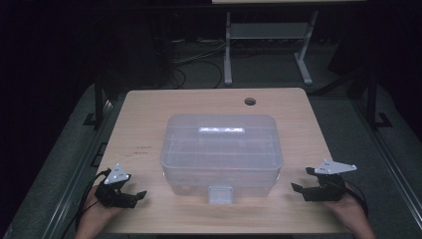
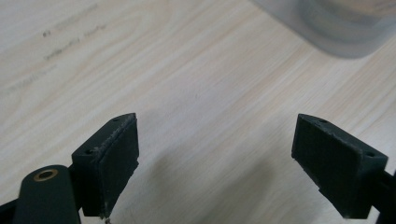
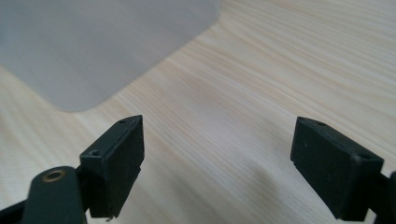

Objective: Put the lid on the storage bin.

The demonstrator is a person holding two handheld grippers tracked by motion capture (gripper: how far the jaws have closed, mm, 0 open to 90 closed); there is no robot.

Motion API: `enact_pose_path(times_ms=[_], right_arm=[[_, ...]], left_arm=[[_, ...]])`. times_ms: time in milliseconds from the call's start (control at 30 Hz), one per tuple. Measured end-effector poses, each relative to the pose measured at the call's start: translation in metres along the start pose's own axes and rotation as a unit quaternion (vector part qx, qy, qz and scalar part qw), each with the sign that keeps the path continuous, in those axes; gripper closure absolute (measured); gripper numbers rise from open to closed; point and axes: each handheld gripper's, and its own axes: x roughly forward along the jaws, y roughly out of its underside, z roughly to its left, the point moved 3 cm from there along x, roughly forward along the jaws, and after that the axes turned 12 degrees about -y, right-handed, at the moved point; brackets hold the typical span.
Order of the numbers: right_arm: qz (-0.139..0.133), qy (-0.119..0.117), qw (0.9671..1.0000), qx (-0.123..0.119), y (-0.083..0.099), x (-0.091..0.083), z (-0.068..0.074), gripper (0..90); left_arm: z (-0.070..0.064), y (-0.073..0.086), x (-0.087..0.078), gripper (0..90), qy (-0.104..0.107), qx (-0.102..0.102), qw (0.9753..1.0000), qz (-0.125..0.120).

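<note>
Pale wooden table (image 1: 149, 124) carries a clear lidded box (image 1: 221, 149) at its centre. Left gripper (image 1: 130, 195) and right gripper (image 1: 303, 185) sit low near the front edge, flanking the box, jaws spread wide, holding nothing. Bare wood separates each from the box.

You can see a light wooden bench (image 1: 139, 124) with a small round hole (image 1: 250, 101) near its far edge. Behind it, cables (image 1: 199, 62) lie on the dark floor (image 1: 268, 69).
</note>
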Motion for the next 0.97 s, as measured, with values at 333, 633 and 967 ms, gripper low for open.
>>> enact_pose_path(times_ms=[333, 633, 967], right_arm=[[0.023, 0.018, 0.9995, 0.009, 0.010, 0.012, -0.004, 12.8], [0.015, 0.015, 0.9997, 0.012, 0.012, 0.013, -0.005, 12.0], [0.015, 0.015, 0.9997, 0.013, 0.012, 0.013, -0.005, 11.9]], left_arm=[[0.000, 0.006, 0.009, 12.9, 0.011, -0.005, 0.9998, -0.013], [0.002, 0.011, 0.013, 12.7, 0.027, -0.013, 0.9986, -0.043], [0.002, 0.010, 0.013, 12.8, 0.027, -0.014, 0.9987, -0.042]])
